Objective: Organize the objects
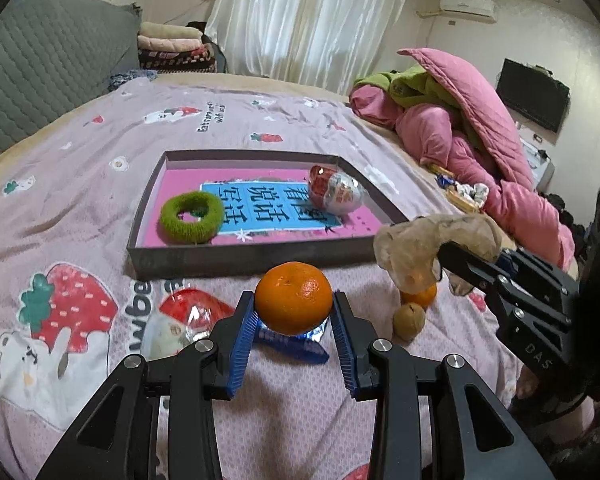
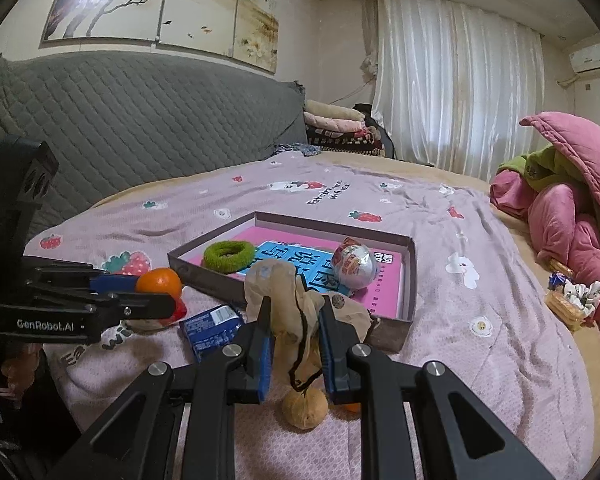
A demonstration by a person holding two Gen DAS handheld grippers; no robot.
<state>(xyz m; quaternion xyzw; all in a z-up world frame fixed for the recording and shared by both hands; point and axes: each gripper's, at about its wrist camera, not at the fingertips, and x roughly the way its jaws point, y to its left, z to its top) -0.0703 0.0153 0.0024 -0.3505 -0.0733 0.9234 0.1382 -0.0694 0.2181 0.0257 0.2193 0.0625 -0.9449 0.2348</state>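
My left gripper (image 1: pixel 293 312) is shut on an orange tangerine (image 1: pixel 293 298), held above the bedspread just in front of the shallow brown box (image 1: pixel 256 258); it also shows in the right wrist view (image 2: pixel 159 281). My right gripper (image 2: pixel 294 312) is shut on a beige cloth pouch (image 2: pixel 284 292) with a dark cord, lifted near the box's front corner; the pouch also shows in the left wrist view (image 1: pixel 432 240). The box holds a green hair scrunchie (image 1: pixel 192 218) and a foil-wrapped toy egg (image 1: pixel 336 194) on a pink book.
On the bedspread lie a blue snack packet (image 2: pixel 210 330), a brownish round fruit (image 2: pixel 304 408), a small orange (image 1: pixel 422 296) and a clear wrapper (image 1: pixel 188 320). Pink bedding (image 1: pixel 480 140) is piled at the right. A grey headboard (image 2: pixel 140 120) stands behind.
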